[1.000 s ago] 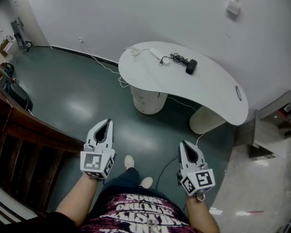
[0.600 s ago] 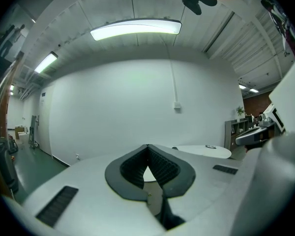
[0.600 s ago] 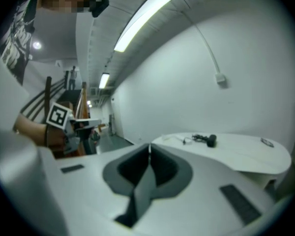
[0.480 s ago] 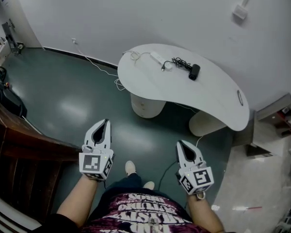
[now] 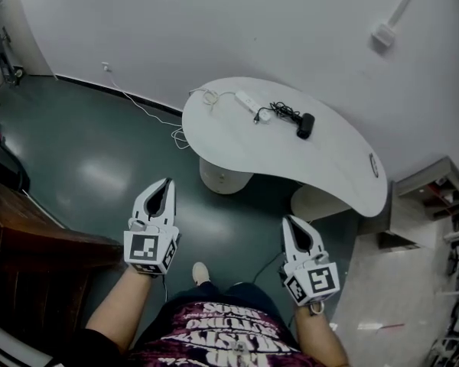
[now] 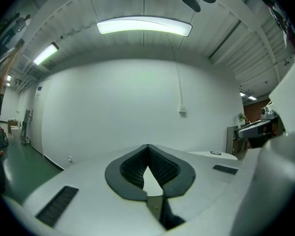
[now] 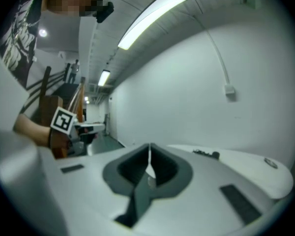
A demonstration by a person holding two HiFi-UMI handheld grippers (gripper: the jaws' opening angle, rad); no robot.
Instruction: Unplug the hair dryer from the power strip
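Observation:
In the head view a black hair dryer lies on the far part of a white curved table. Its coiled black cord runs to a white power strip just left of it. My left gripper and right gripper hang over the green floor, well short of the table, both shut and empty. The left gripper view shows its jaw tips touching. Past the shut jaws in the right gripper view, the hair dryer is small and far off.
A white cable runs along the floor from a wall socket to the table. Dark wooden furniture stands at the left and a low shelf at the right. The table rests on two round pedestals.
The person has walked closer to the table, and both grippers have come forward with them. Both stayed shut and empty.

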